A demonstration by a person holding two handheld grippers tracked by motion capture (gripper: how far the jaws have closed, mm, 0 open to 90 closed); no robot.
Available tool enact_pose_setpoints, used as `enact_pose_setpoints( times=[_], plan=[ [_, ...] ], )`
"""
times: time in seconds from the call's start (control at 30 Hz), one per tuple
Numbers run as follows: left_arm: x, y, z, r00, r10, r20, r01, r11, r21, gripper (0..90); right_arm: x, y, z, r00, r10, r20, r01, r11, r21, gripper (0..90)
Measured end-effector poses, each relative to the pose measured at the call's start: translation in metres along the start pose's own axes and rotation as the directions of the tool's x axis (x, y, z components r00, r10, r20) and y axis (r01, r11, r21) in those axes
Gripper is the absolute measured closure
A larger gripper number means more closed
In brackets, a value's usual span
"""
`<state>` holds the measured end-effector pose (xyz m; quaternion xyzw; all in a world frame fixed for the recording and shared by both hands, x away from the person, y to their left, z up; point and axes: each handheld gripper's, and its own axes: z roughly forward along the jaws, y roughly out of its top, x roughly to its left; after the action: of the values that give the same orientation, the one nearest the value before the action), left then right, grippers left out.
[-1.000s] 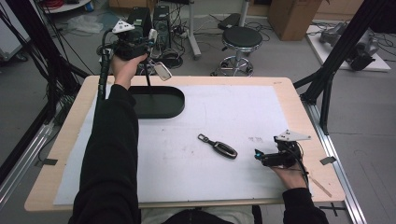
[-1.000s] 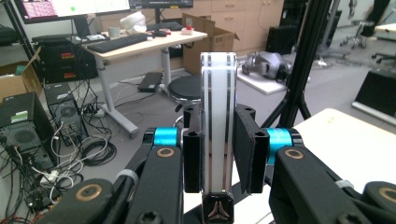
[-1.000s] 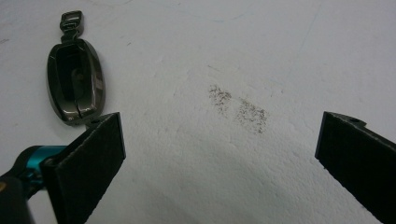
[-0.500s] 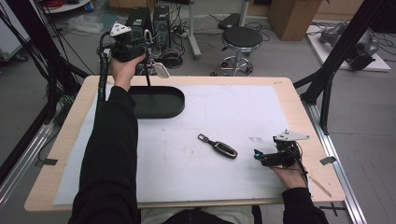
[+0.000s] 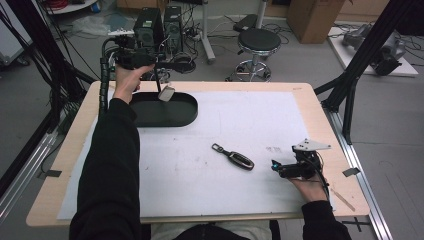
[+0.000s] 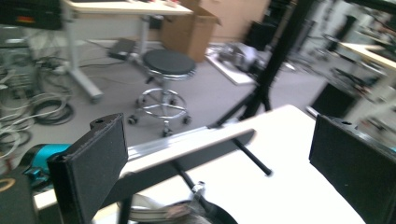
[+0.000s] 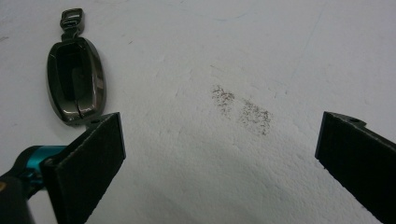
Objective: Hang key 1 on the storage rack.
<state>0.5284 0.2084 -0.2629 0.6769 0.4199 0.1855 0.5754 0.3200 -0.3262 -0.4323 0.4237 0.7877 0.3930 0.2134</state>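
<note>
Silvery fob [image 5: 166,93] drops from our just-opened, wide left claw [image 5: 167,65] into the tray [image 5: 187,112]; 1 key fob [image 5: 239,159] awaits our wide, empty right claw [image 5: 275,167].

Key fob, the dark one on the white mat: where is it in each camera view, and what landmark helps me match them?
High view: the key fob lies lower centre on the table, just left of the right gripper.
Right gripper view: upper left, ring end pointing up.
Left gripper view: looks across the table's far edge to the stool.
Shared landmark: the white mat, in all three.
</note>
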Motion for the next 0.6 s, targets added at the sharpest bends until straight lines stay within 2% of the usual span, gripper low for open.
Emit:
enact_pose_setpoints(
  times=[0.1, 0.3, 0.43, 0.6],
  plan=[
    [-0.006, -0.004, -0.004, 0.9993, 0.036, 0.01, -0.036, 0.9993, 0.013, 4.9, 0.0, 0.0, 0.0, 1.0, -0.001, 0.001, 0.001, 1.0, 0.001, 0.8],
    [-0.014, -0.011, -0.015, 0.9963, 0.079, 0.033, -0.08, 0.9959, 0.042, 4.9, 0.0, 0.001, 0.001, 1.0, -0.001, -0.002, 0.001, 1.0, 0.0, 0.8],
    [-0.018, -0.016, -0.022, 0.9948, 0.089, 0.05, -0.09, 0.9955, 0.031, 4.9, 0.0, 0.001, 0.001, 1.0, -0.001, -0.003, 0.001, 1.0, -0.001, 0.8],
    [-0.023, -0.023, -0.031, 0.9928, 0.111, 0.045, -0.113, 0.9928, 0.039, 4.9, 0.001, 0.002, 0.002, 1.0, -0.006, -0.005, 0.006, 1.0, -0.001, 0.8]
  ],
)
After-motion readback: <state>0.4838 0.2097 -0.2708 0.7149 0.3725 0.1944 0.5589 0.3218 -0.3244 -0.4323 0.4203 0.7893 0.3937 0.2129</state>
